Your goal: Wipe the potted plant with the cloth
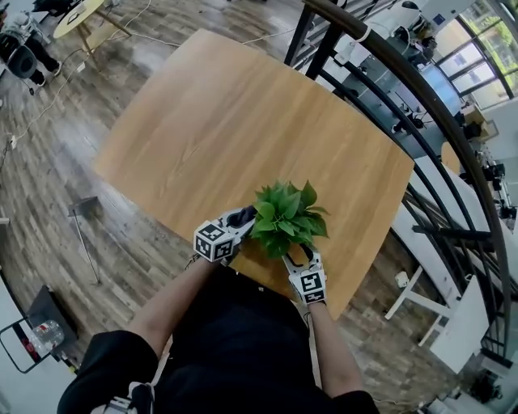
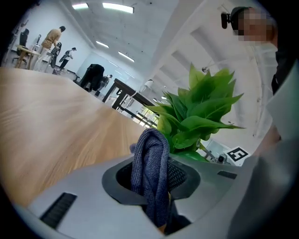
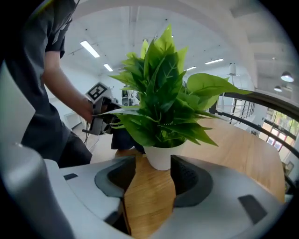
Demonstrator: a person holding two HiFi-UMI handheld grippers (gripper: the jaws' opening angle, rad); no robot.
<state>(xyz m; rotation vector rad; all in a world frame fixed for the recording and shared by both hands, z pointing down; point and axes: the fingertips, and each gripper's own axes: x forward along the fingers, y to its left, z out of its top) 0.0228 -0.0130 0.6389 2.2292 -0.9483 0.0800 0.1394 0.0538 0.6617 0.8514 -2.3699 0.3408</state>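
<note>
Premises read as a large open-plan office or lab floor. A broad wooden table [image 1: 202, 137] stands on grey plank flooring [image 1: 48, 170]. Beyond its far-left corner are a black chair [image 1: 20, 55] and a small round table [image 1: 77, 16]. A dark curved railing [image 1: 421, 89] runs along its right side. Strip lights [image 2: 117, 6] hang overhead, and people [image 2: 52, 37] stand at desks past its far end.

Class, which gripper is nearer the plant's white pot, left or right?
Right. The pot stands at the mouth of the open fingers of the right gripper; the left gripper, shut on the cloth, is beside the leaves on the plant's other side.
</note>
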